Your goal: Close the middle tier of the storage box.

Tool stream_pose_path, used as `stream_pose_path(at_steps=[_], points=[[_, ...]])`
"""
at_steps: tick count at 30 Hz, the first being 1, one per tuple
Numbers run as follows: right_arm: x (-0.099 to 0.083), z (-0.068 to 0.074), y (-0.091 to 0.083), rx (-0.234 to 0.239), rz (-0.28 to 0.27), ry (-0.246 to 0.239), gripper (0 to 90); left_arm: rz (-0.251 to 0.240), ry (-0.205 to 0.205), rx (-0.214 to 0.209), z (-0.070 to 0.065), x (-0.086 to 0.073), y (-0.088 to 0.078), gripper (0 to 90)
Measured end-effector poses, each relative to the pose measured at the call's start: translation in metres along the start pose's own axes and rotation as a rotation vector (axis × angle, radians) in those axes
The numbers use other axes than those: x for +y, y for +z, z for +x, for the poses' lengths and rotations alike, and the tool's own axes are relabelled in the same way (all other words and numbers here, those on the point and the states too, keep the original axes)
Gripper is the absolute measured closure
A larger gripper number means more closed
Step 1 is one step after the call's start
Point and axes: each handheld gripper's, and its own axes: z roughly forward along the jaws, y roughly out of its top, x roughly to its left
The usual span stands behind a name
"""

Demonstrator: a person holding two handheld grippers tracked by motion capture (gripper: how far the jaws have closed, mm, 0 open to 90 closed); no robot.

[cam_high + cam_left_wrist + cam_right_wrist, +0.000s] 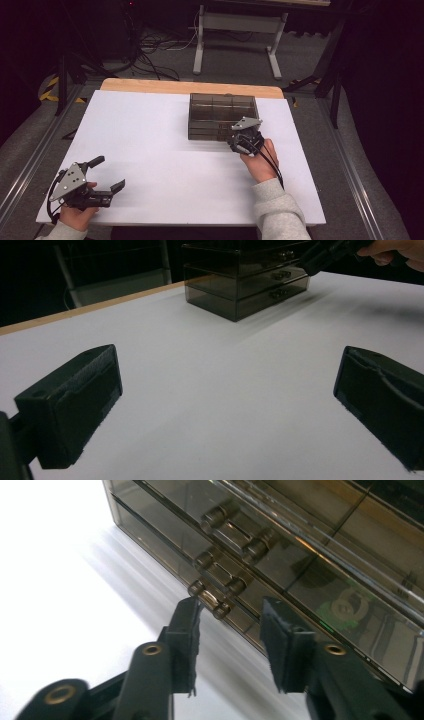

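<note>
A smoky see-through drawer box (222, 115) with three drawers stands on the white table (165, 150), right of centre toward the back. My right gripper (234, 141) is at the box's front right corner. In the right gripper view its jaws (230, 612) stand apart, with the lowest drawer's bar handle (209, 599) just ahead of the left fingertip and no pad pressing on it. My left gripper (109, 173) rests near the table's front left corner, open, with bare table between its jaws (227, 390). The left gripper view shows the box (245, 285) far off, with the right gripper (320, 257) beside it.
A wooden strip (190, 87) runs along the table's far edge. Beyond it stand a white desk frame (200, 45) and loose cables (150, 45) on the floor. Metal rails (30, 160) flank the table on both sides.
</note>
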Motion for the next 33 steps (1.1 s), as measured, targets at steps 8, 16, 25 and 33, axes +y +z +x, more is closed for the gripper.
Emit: stream_pose_path(at_steps=[8,16,25,33], points=[[0.001,0.003,-0.009,0.043,-0.046,-0.018,44.8,-0.002,-0.001,-0.001,0.0,0.0,0.0,0.2],[-0.007,0.004,-0.031,0.112,-0.159,-0.002,25.1,-0.002,0.002,-0.001,0.0,0.0,0.0,0.2],[-0.03,0.005,-0.055,0.193,-0.295,0.032,15.3,0.002,0.003,-0.002,0.0,0.0,0.002,0.2],[-0.051,0.007,-0.064,0.236,-0.368,0.045,2.4,0.001,0.002,-0.004,0.0,0.0,0.002,0.2]])
